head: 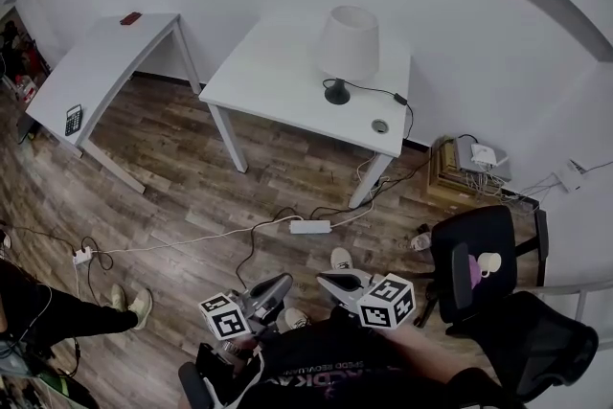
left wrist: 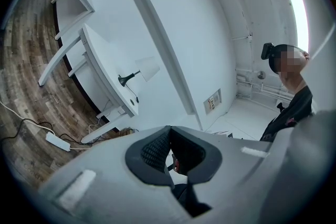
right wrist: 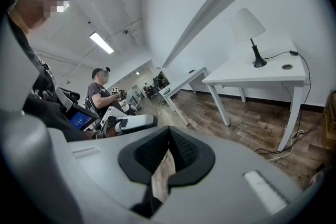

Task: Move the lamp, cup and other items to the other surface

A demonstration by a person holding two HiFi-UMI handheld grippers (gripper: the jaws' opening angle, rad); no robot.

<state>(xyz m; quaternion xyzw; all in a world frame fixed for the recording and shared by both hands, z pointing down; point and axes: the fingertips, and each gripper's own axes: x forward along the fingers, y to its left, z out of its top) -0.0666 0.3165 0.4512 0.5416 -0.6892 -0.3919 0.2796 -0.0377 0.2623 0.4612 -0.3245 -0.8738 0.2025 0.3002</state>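
A lamp with a white shade and black base stands on the right-hand white table, its cord trailing off the back edge. A small round thing lies near that table's corner. A white cup rests on the black chair at the right. My left gripper and right gripper are held low, close to my body and far from the table, both shut on nothing. The lamp appears small in the left gripper view and the lamp clearer in the right gripper view.
A second white table at the left bears a calculator and a red item. A power strip and cables lie on the wood floor. Another person's legs are at the lower left.
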